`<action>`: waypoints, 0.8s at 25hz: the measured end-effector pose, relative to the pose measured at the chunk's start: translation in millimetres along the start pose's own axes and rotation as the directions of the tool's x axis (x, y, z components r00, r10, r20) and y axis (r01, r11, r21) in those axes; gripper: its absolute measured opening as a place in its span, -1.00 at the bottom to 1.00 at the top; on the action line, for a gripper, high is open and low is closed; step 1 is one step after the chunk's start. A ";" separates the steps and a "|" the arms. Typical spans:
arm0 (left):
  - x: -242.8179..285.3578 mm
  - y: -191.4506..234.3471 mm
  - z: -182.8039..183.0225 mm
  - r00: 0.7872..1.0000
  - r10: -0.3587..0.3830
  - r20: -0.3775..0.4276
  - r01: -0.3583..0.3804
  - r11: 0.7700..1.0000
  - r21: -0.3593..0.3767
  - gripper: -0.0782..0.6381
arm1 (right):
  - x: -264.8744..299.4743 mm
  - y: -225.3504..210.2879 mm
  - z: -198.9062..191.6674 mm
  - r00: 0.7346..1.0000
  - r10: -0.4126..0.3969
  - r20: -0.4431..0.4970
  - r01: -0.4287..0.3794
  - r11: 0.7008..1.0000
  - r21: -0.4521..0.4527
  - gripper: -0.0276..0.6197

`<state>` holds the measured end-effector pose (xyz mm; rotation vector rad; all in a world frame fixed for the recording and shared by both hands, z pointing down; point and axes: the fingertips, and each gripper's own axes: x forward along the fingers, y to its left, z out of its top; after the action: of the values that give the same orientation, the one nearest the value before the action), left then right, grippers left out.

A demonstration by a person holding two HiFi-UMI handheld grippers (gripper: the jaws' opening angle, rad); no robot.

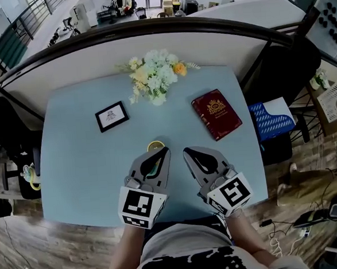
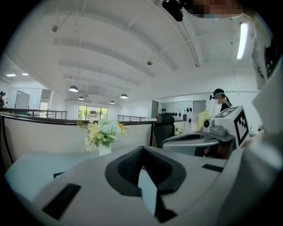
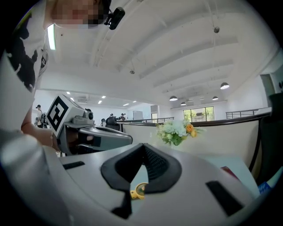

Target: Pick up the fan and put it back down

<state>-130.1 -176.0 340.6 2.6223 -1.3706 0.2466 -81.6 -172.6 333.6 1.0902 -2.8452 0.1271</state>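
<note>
The fan is small and yellow, with a round ring head, and lies on the light blue table just past the tip of my left gripper. A yellow-green part shows through the gap between that gripper's fingers, so it hovers over the fan. In the left gripper view the left gripper has its jaws closed tip to tip, with only table showing between them. My right gripper is beside it, also shut and empty. In the right gripper view the fan shows low through the right gripper.
A vase of white and yellow flowers stands at the table's far edge. A black picture frame lies at the left, a dark red book at the right. A blue-striped cloth rests on a chair beyond the right edge.
</note>
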 end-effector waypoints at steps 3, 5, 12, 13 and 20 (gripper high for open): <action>-2.6 -0.7 -6.0 1.000 -0.008 -0.012 0.008 1.000 0.001 -0.75 | 0.8 5.0 -4.1 1.000 0.010 -0.011 -0.010 1.000 0.011 -0.90; -4.7 1.2 -14.5 0.999 0.009 -0.050 -0.008 1.000 0.014 -0.75 | 0.7 8.3 -5.7 1.000 0.019 -0.016 -0.019 1.000 0.011 -0.90; -11.5 4.9 -27.9 0.995 0.027 -0.093 -0.024 0.999 0.033 -0.75 | 3.8 16.4 -14.5 0.999 0.029 -0.035 -0.028 1.000 0.012 -0.90; -12.4 4.5 -28.5 0.996 0.026 -0.091 -0.024 0.999 0.025 -0.75 | 3.4 16.5 -15.4 0.999 0.022 -0.033 -0.021 1.000 0.016 -0.90; -11.9 -2.0 -29.4 0.997 -0.016 -0.069 0.016 1.000 0.000 -0.75 | 3.2 21.7 -17.4 0.999 0.026 -0.035 -0.025 0.999 0.021 -0.90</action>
<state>-137.1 -158.7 366.4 2.5982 -1.3266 0.3322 -97.5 -156.7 350.3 1.0447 -2.8337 0.1753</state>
